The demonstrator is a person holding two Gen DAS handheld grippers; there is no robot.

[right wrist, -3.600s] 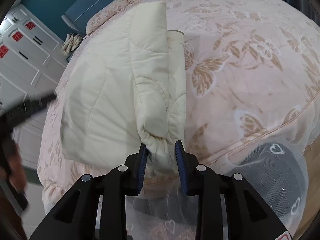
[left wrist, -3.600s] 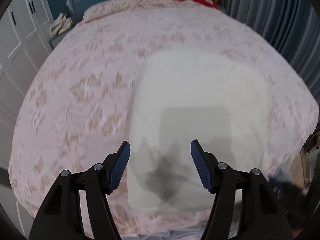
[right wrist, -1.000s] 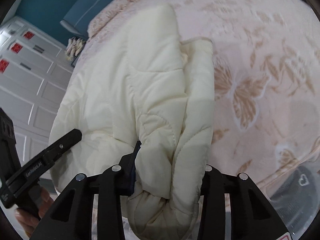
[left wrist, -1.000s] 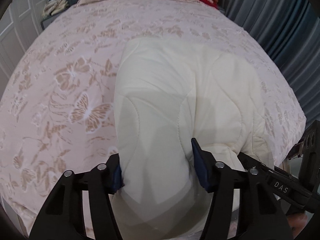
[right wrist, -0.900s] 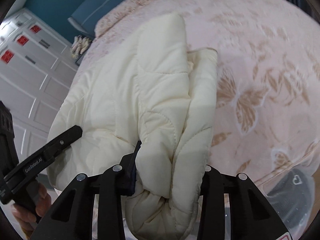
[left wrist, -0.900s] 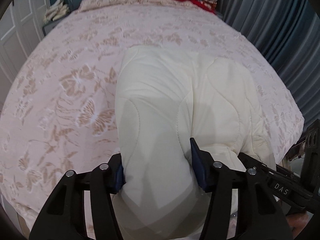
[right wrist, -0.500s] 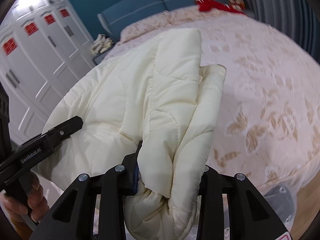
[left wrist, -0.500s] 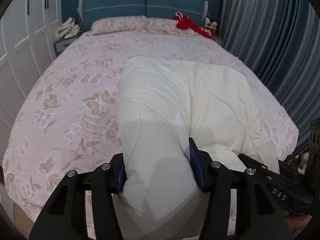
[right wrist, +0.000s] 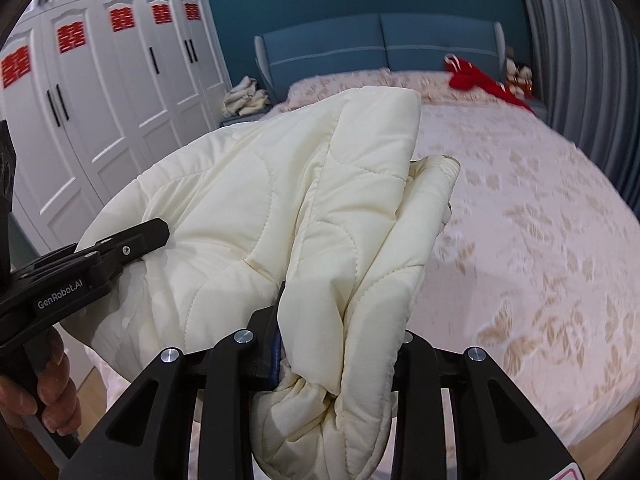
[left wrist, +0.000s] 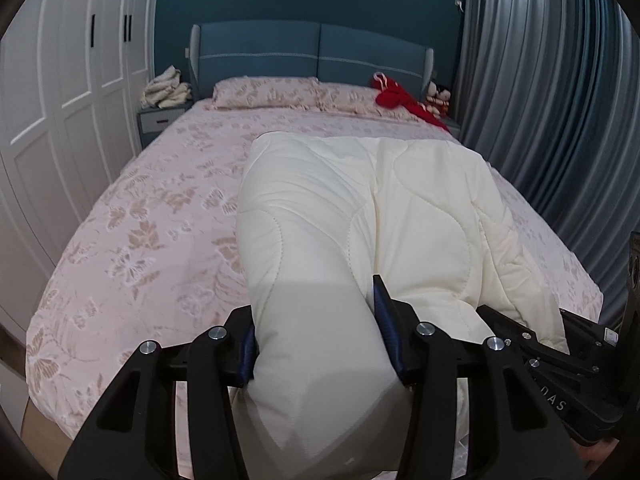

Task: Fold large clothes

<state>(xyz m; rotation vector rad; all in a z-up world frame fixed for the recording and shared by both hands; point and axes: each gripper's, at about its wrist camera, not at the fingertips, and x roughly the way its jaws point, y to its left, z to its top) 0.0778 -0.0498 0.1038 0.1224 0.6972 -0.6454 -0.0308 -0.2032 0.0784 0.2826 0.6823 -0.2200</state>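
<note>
Left tongs (left wrist: 316, 328) are closing, pads pinching a thick fold of the cream quilt (left wrist: 360, 208); right tongs (right wrist: 340, 340) are gripping a bunched quilt corner just alongside. Quilt's near edge is hanging lifted between both tongs, the rest draping back onto the bed (left wrist: 140, 220). A hand (right wrist: 44, 392) is holding the left tongs' handle, with wardrobe (right wrist: 100, 92) and curtain (left wrist: 552, 100) flanking the bed.

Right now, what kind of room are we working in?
A bedroom, it seems: a bed with pillows against a blue headboard, white wardrobe doors alongside, and curtains on the other side.
</note>
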